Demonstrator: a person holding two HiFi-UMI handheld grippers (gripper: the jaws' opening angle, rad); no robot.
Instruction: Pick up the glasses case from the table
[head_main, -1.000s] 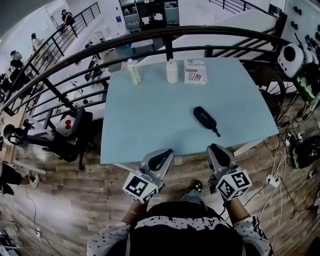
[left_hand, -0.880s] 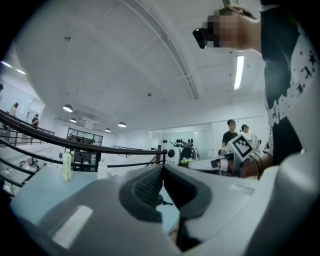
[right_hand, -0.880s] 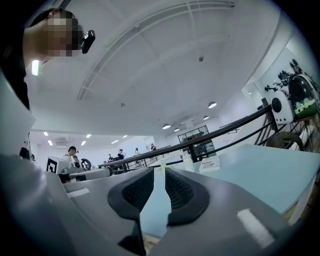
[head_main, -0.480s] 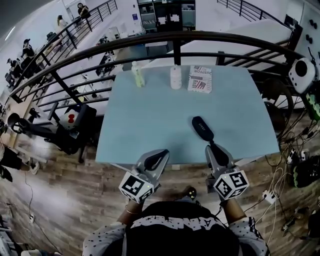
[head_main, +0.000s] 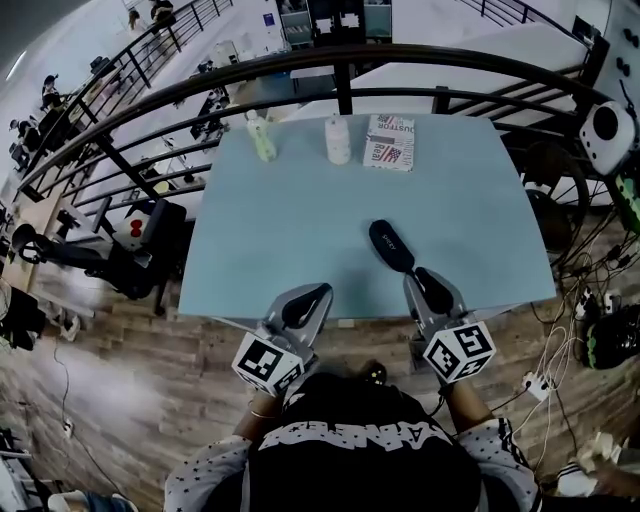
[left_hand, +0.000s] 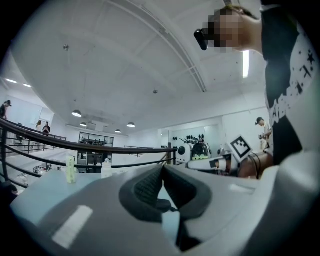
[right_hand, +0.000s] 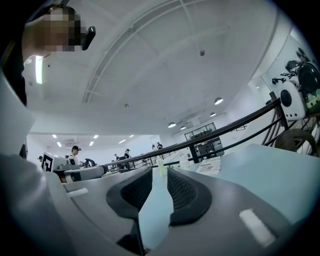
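Grippers vs a second ago: both have pushed forward, tips now at the near edge of the table (head_main: 270, 230).
Glasses case (head_main: 392, 246): lying flat on the table, just ahead of my right gripper (head_main: 420, 278), not touched yet.
Right fingers: opening, nothing between them.
Left gripper (head_main: 320, 293): fingers together, empty.
Doing it well: probably open wider, line up across the case's narrow side, squeeze around mid-length.
Also changed: the gap from right gripper to case is way smaller now.
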